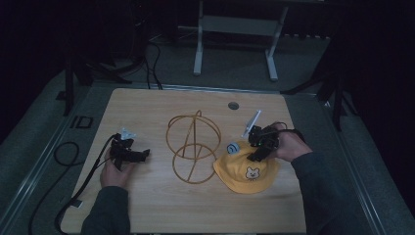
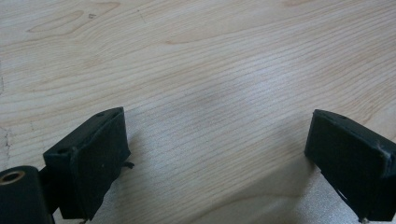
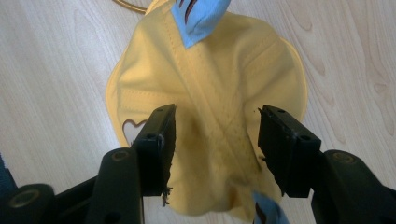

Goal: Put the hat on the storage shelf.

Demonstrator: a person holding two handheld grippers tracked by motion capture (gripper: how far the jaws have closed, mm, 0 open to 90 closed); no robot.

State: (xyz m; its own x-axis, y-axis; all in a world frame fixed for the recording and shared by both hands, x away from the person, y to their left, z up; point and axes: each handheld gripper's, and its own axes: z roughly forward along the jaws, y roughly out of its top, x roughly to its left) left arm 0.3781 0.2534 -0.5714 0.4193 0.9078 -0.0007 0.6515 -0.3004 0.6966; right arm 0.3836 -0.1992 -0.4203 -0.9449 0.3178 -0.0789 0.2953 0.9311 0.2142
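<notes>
The yellow hat (image 1: 247, 170) lies on the right half of the tabletop (image 1: 147, 205), crown up, with a small bear face on the side toward the person and a blue ear (image 1: 232, 147) at its far-left edge. It is nearly round, so no long axis can be told; its brim spreads flat on the wood all round. In the right gripper view the hat (image 3: 210, 93) shows its seams crossing at the crown, 1 blue ear (image 3: 198, 18) at the top and another (image 3: 266, 212) at the bottom edge.

The right tongs (image 1: 258, 151) are over the hat's far-right part, tipped downward, and in their own view (image 3: 217, 140) the 2 jaws stand apart on either side of the crown, with yellow cloth between them and not pinched. The right hand (image 1: 288, 144) grips them from the right, forearm running in from the lower right.

Just left of the hat, touching its edge or nearly so, is a gold wire stand (image 1: 193, 147) of crossed hoops.

Well apart on the left, the left tongs (image 1: 142, 155) point right, held low over bare wood by the left hand (image 1: 115, 174). In their own view (image 2: 217, 154) the jaws are wide apart.
</notes>
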